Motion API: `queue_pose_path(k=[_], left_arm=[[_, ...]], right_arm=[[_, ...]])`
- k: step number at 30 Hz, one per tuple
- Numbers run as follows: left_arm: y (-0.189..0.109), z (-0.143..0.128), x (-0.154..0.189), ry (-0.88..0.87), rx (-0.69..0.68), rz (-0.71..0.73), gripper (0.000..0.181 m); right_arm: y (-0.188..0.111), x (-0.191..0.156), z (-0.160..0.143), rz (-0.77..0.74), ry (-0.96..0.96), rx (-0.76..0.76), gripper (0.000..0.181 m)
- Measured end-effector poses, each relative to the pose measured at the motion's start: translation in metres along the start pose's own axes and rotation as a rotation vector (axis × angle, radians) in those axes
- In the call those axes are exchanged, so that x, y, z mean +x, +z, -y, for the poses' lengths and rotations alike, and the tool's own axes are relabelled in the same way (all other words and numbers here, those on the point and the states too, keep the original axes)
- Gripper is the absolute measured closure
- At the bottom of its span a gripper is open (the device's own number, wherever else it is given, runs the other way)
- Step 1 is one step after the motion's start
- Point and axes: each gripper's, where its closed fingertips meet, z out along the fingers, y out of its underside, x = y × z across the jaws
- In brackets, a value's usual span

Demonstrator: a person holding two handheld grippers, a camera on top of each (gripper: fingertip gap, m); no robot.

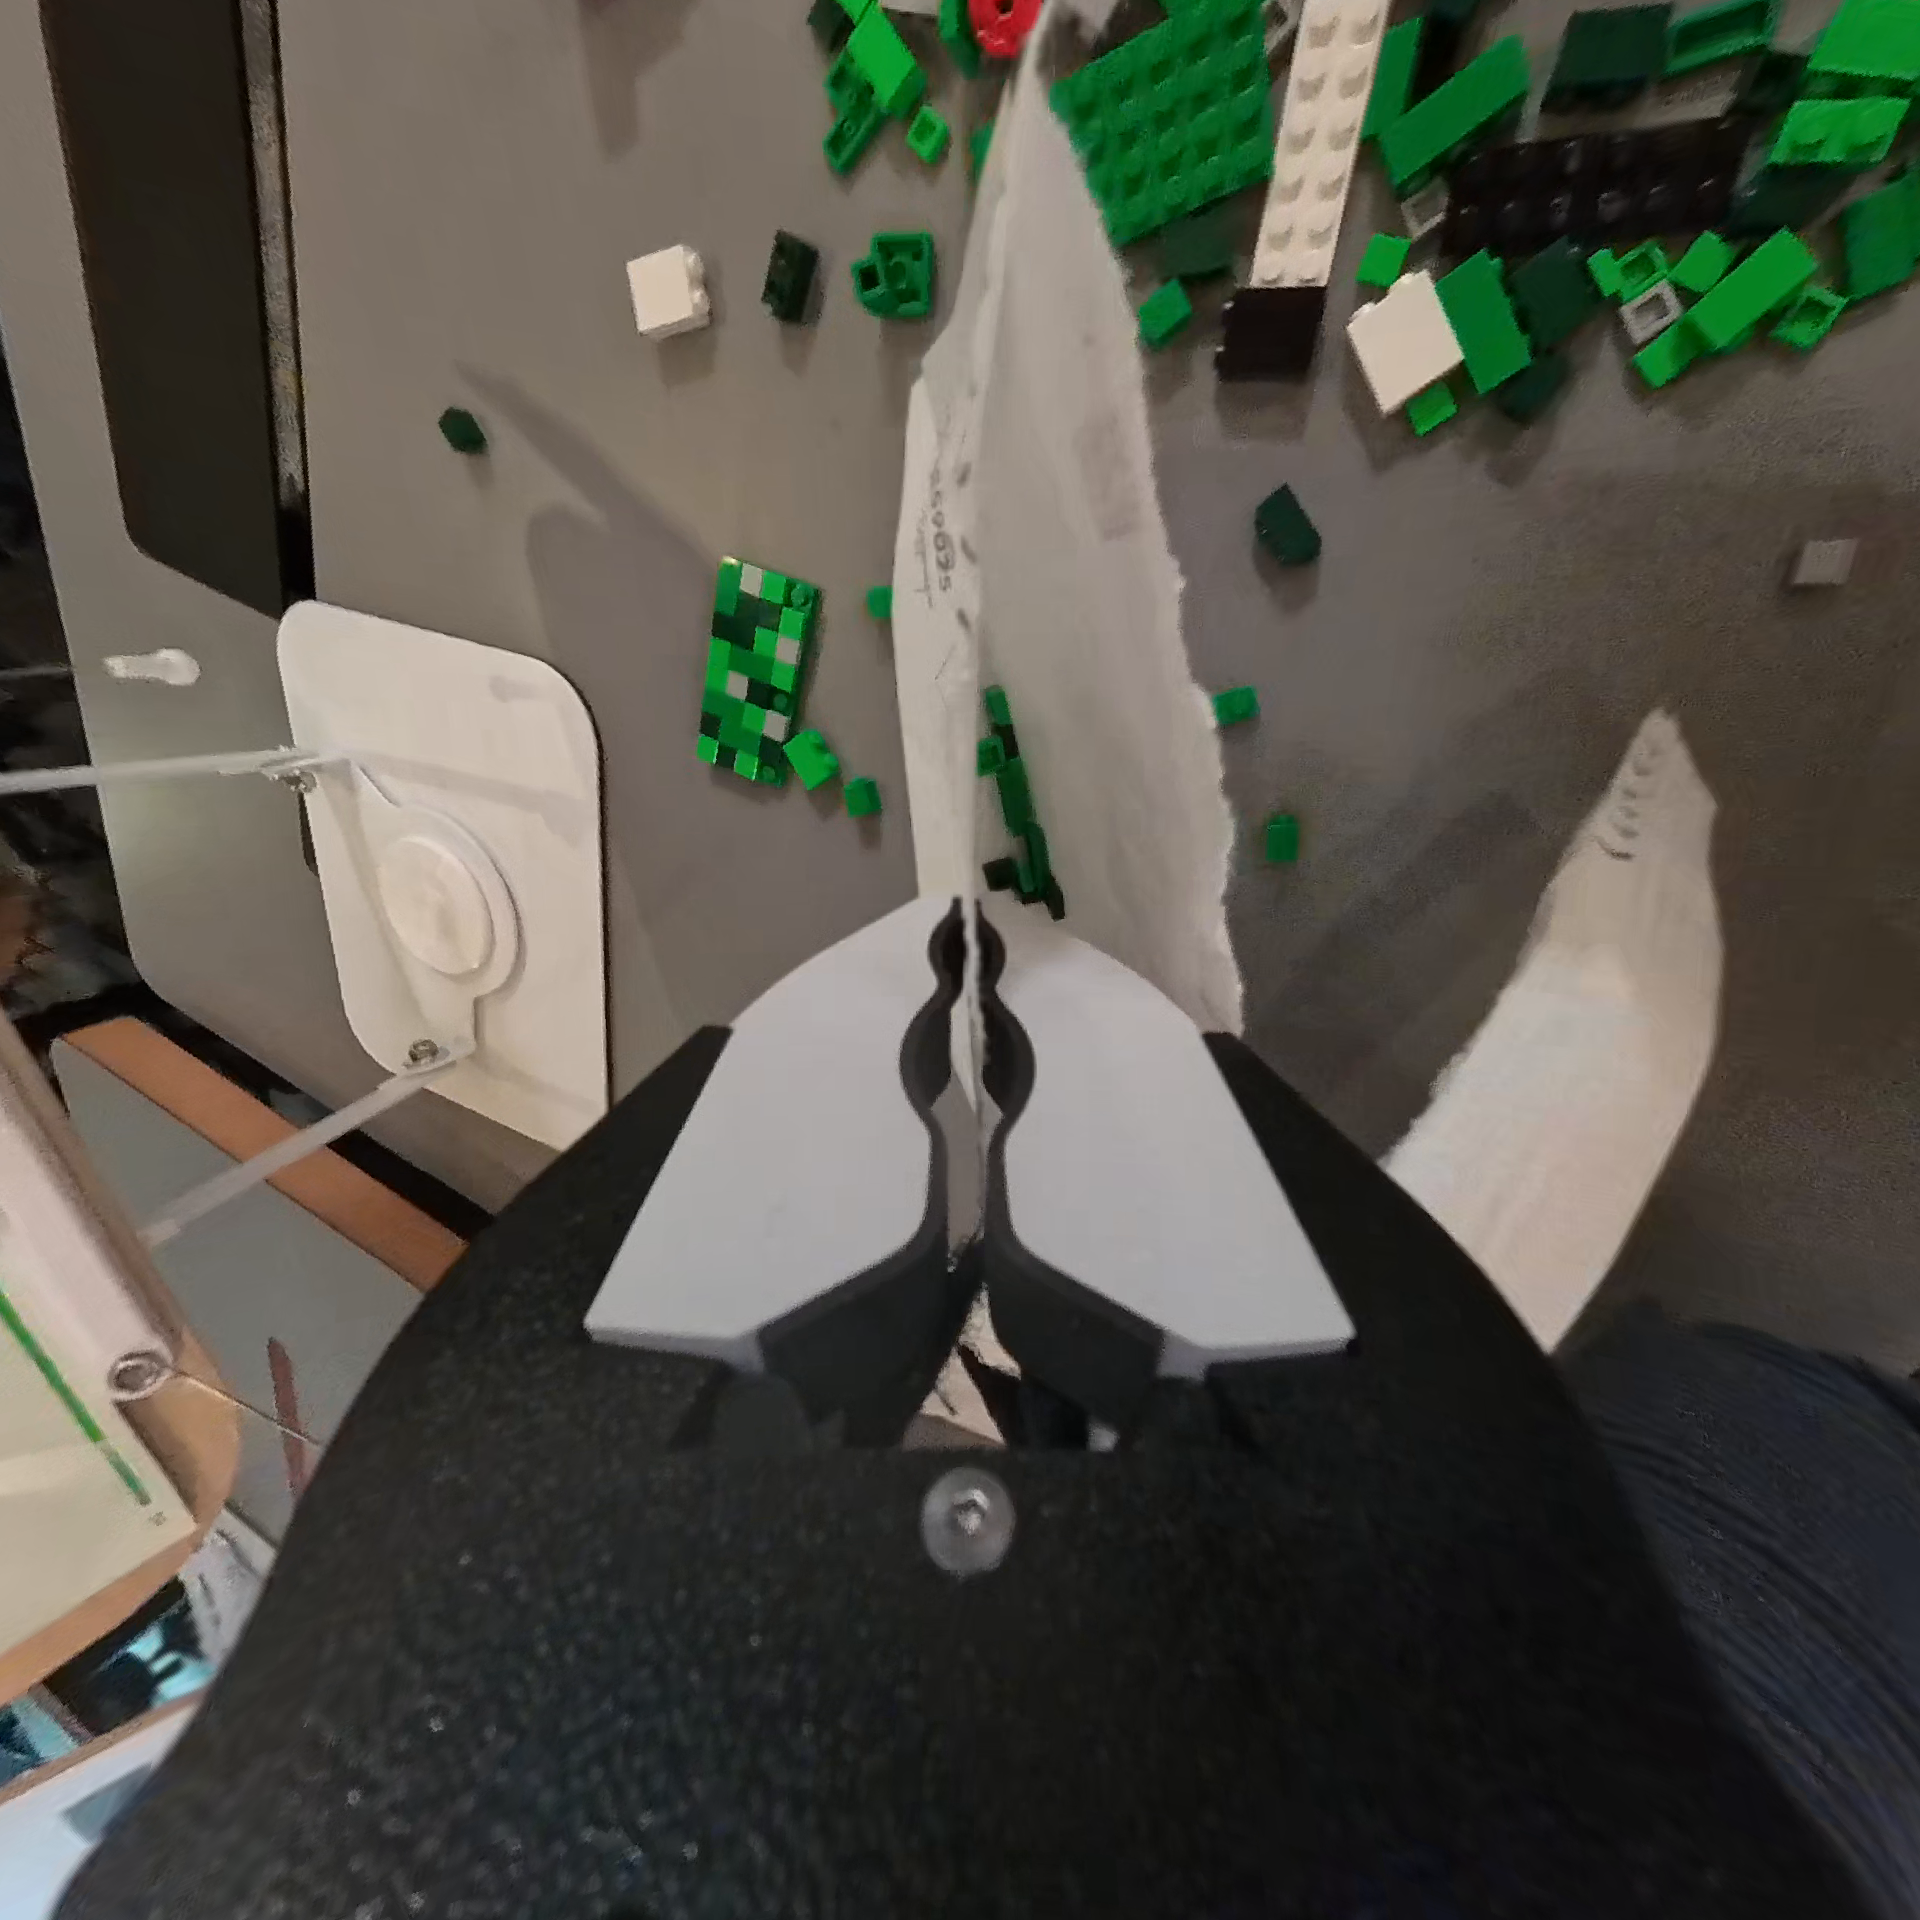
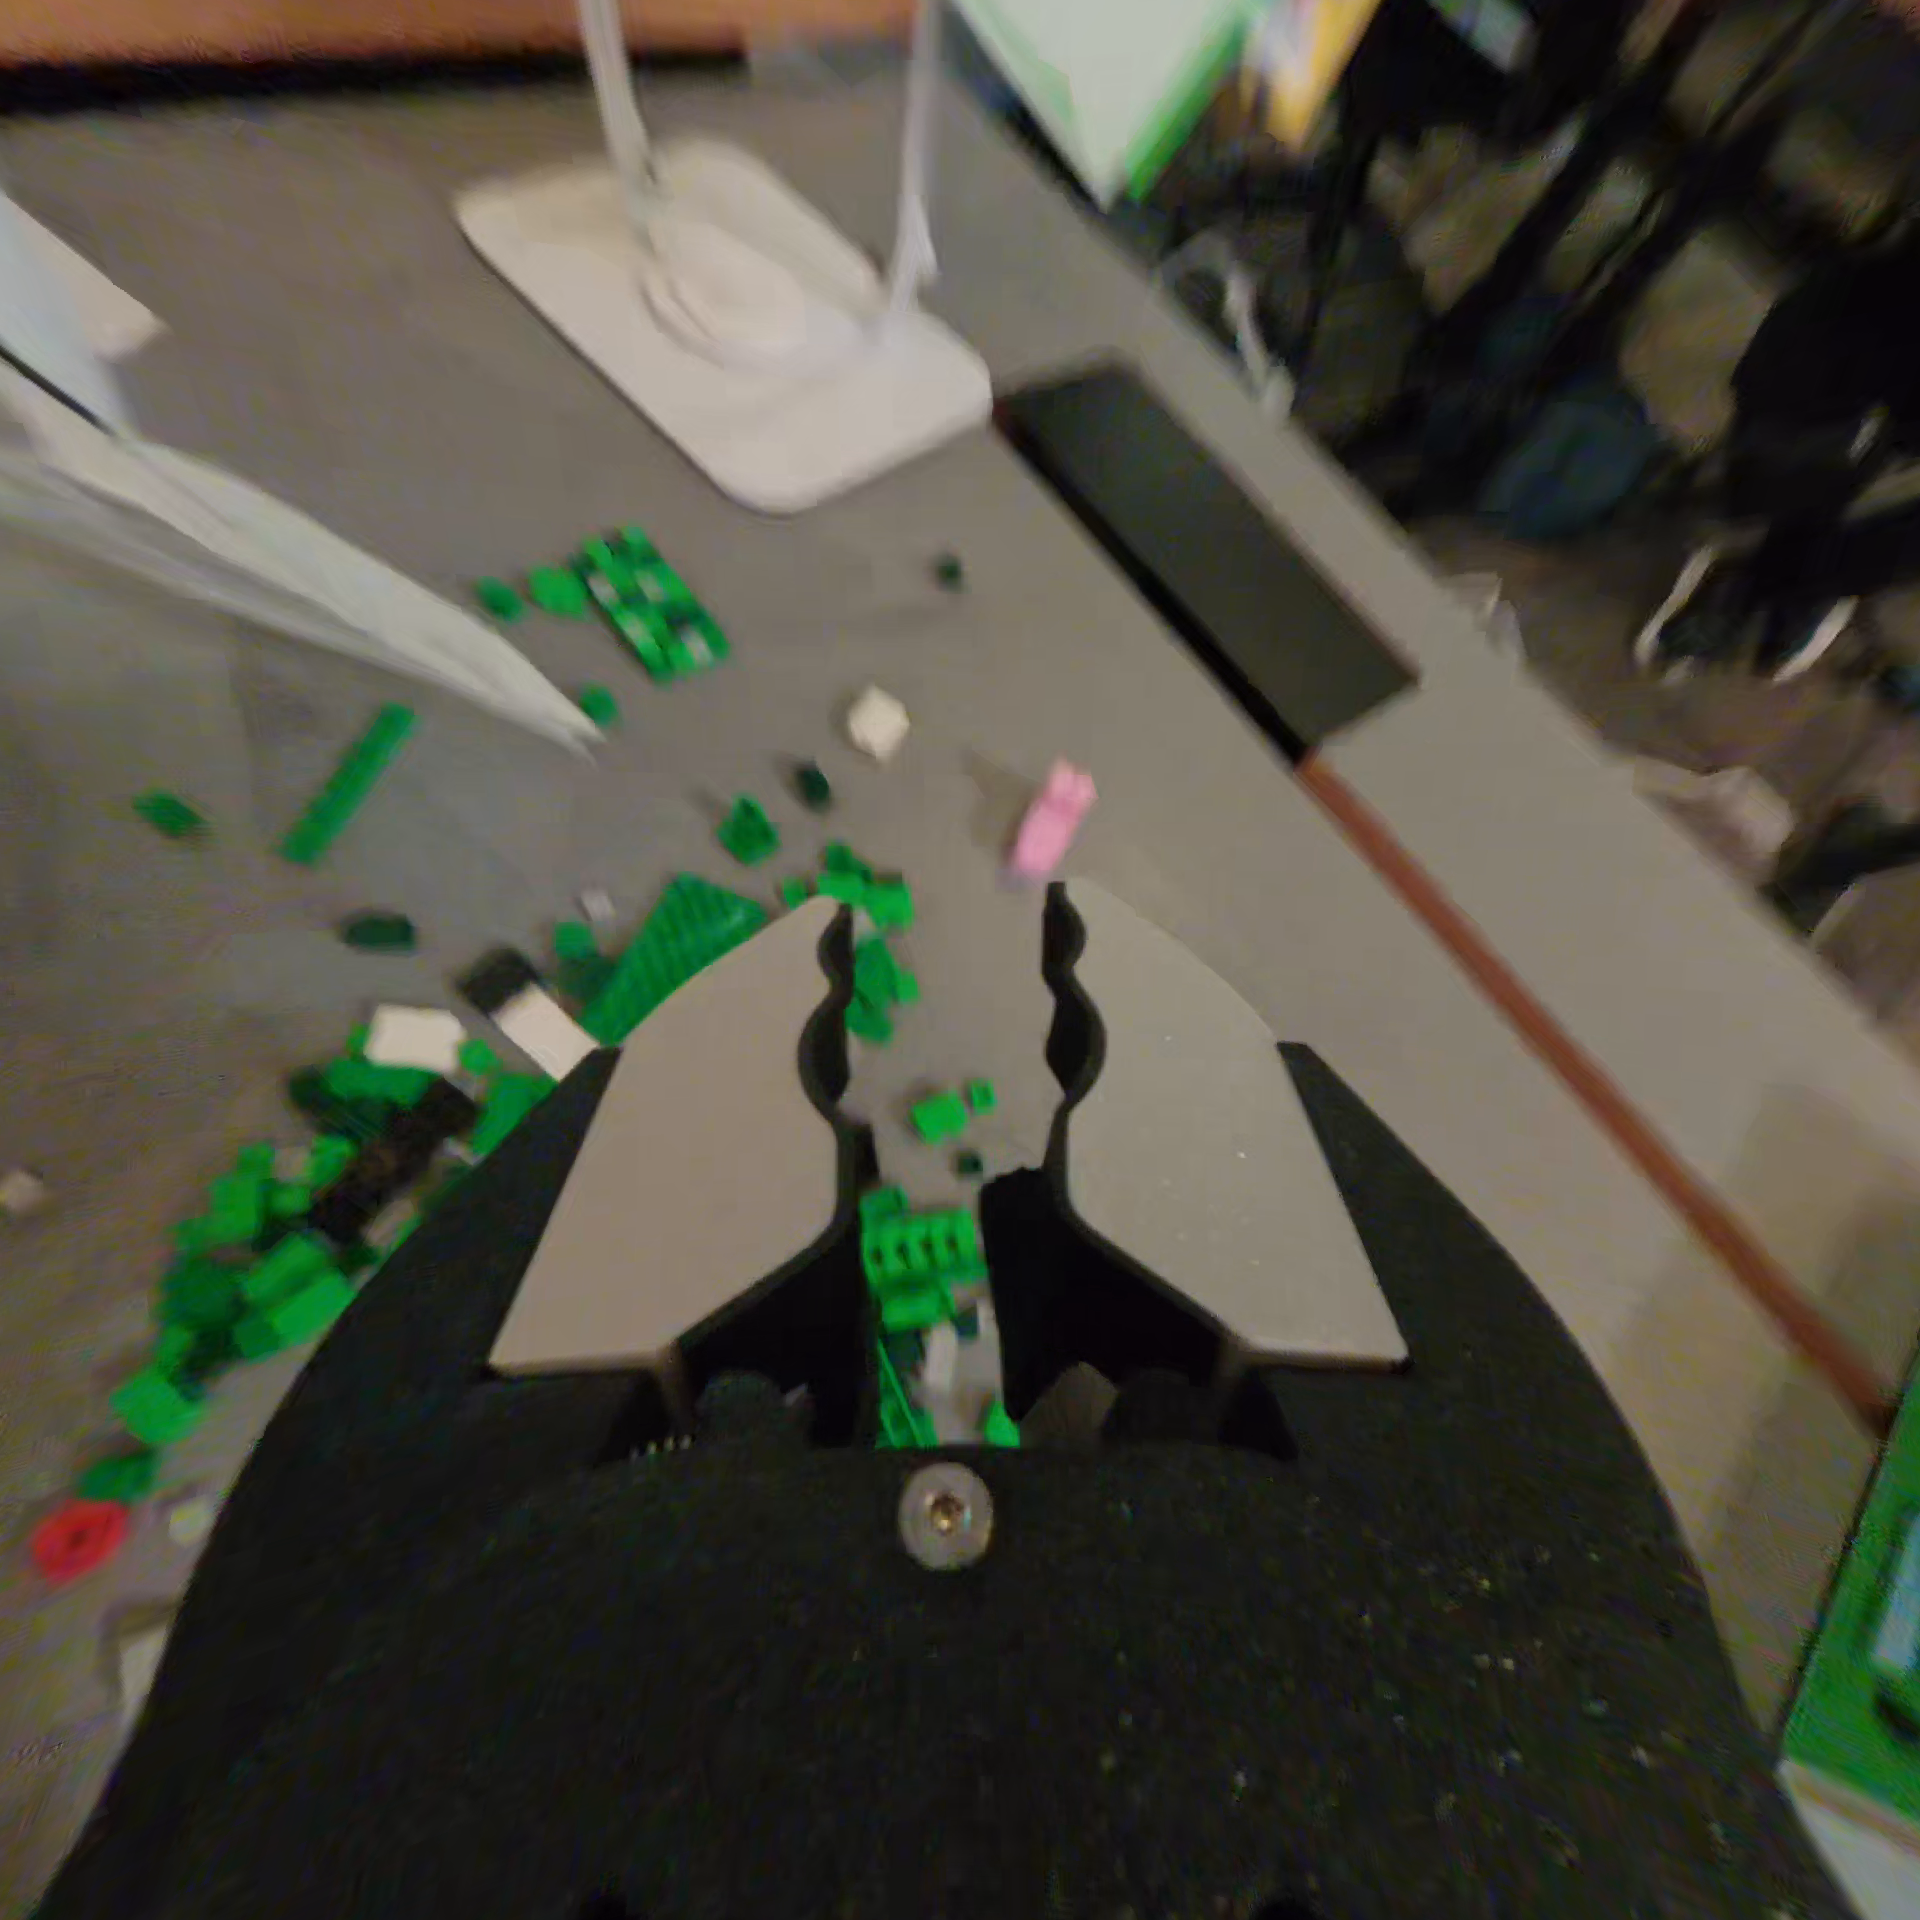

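Note:
My left gripper [image 1: 977, 914] is shut on the edge of a torn white paper bag [image 1: 1081, 623] and holds it up over a grey table [image 1: 520, 312]. A few green bricks [image 1: 1013, 810] show by the bag's fold. My right gripper [image 2: 948, 904] is open and empty, hovering over scattered green bricks [image 2: 883, 987]. A pink brick [image 2: 1051, 826] lies just beyond its right fingertip. A large green plate [image 2: 675, 966] lies beside its left finger. The bag also shows in the right wrist view [image 2: 260, 582] at the left, blurred.
A pile of green, black and white bricks [image 1: 1507, 208] lies at the far right. A checkered green plate [image 1: 758, 670] and a white brick [image 1: 670, 291] lie left of the bag. A white lamp base [image 2: 727, 322], a black slot [image 2: 1205, 551] and the table edge [image 2: 1558, 1039] are nearby. The left gripper's tips are roughly 20 cm from the right gripper's. The pink brick [image 2: 1051, 826] lies around 15 cm away from my right fingertips.

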Motion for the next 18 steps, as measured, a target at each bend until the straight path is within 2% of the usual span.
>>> queue_pose_path(k=[3, 6, 13, 18], left_arm=[[-0.002, -0.003, -0.002, -0.017, 0.011, 0.001, 0.181], [-0.003, -0.002, -0.002, -0.013, 0.02, 0.0, 0.181], [-0.003, -0.001, 0.0, -0.003, 0.025, -0.008, 0.181], [-0.004, -0.002, -0.001, -0.009, 0.029, -0.008, 0.181]], right_arm=[[0.021, 0.016, -0.07, 0.125, 0.112, -0.205, 0.158], [0.039, 0.013, -0.111, 0.218, 0.135, -0.306, 0.161], [0.059, 0.008, -0.135, 0.249, 0.124, -0.383, 0.164], [0.062, 0.009, -0.136, 0.249, 0.131, -0.38, 0.169]])
